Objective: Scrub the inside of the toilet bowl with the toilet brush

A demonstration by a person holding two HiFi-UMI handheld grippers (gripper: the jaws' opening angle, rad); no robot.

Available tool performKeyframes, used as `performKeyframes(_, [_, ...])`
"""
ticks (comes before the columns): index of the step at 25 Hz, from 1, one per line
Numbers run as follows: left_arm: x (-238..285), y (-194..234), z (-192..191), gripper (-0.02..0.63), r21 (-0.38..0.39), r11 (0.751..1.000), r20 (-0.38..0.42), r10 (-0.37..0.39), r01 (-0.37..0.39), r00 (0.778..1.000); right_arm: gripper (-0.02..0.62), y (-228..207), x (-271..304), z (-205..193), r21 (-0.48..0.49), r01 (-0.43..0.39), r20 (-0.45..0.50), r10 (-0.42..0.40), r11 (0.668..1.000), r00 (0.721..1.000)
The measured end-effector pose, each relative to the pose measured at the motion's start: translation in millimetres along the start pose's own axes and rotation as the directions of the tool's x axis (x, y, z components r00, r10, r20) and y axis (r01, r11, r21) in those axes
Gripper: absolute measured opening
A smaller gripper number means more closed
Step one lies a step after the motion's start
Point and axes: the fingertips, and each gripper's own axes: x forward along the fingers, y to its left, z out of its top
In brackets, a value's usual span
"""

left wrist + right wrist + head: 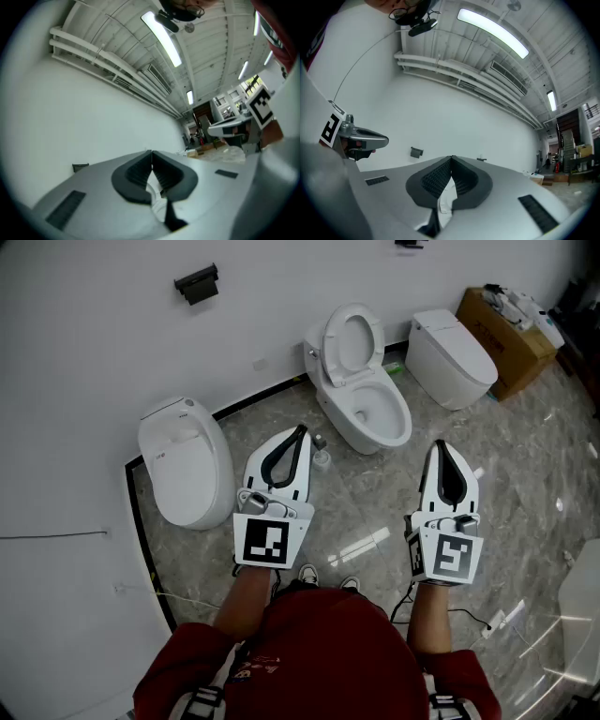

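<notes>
A grey marbled floor (pixel 525 484) is stretching out below a white wall (pixel 84 343), and three white toilets are standing along the foot of that wall. A closed toilet (pixel 186 460) is sitting at the left. The open toilet (pixel 361 381) is standing in the middle with its lid lifted, so its bowl (pixel 377 409) is lying bare. A second closed toilet (pixel 450 354) is standing at the right, next to a cardboard box (pixel 506 338).

A person in a red top (pixel 319 652) is standing in front of them, holding both tongs out roughly level above the floor. The left tongs (pixel 301 432) are pointing toward the open toilet's base, short of the bowl, with their tips pressed together on nothing. The right tongs (pixel 439 446) are hanging to the right of the bowl, apart from it, and their tips are likewise pressed together and gripping nothing.

A black bracket (pixel 197 284) is hanging high on the wall. A small pale object (pixel 322 458) is sitting on the floor beside the open toilet's base, just past the left tips; it is too small to tell what it is.
</notes>
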Motion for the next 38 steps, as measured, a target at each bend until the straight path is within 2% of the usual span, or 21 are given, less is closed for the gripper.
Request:
performKeyframes(4, [-1, 6, -5, -0.001, 0.000, 1.000, -0.001, 0.002, -0.002, 1.000, 0.000, 5, 4, -9, -0.029, -0.003, -0.019, 0.002, 1.000, 1.000])
performKeyframes(10, [-1, 21, -15, 0.000, -0.008, 1.000, -0.008, 0.005, -0.005, 1.000, 0.000, 21, 16, -13, -0.014, 0.002, -0.039, -0.003, 1.000, 0.999])
performKeyframes(19, [10, 58, -36, -0.002, -0.031, 1.000, -0.028, 0.002, -0.003, 1.000, 0.000, 48, 51, -40, 0.010, -0.007, -0.107, 0.008, 1.000, 0.994])
performKeyframes(23, [27, 67, -51, 0.000, -0.040, 0.999, -0.041, 0.001, -0.002, 0.999, 0.000, 52, 74, -58, 0.035, -0.019, -0.108, 0.023, 0.999, 0.994])
performKeyframes(28, [77, 81, -83, -0.001, -0.038, 0.999, -0.104, 0.009, -0.013, 0.994, 0.000, 43, 129, -95, 0.057, -0.046, -0.152, 0.055, 0.997, 0.987])
performKeyframes(33, [164, 93, -130, 0.000, -0.068, 0.997, -0.174, 0.019, -0.031, 0.985, 0.000, 20, 218, -154, 0.090, -0.091, -0.178, 0.106, 0.992, 0.978])
performKeyframes(36, [214, 100, -164, 0.000, -0.077, 0.995, -0.274, 0.034, -0.057, 0.961, 0.000, 11, 272, -195, 0.112, -0.143, -0.237, 0.166, 0.983, 0.957])
performKeyframes(38, [248, 104, -188, 0.000, -0.086, 0.994, -0.300, 0.045, -0.074, 0.953, 0.000, 8, 304, -227, 0.136, -0.189, -0.281, 0.221, 0.972, 0.934])
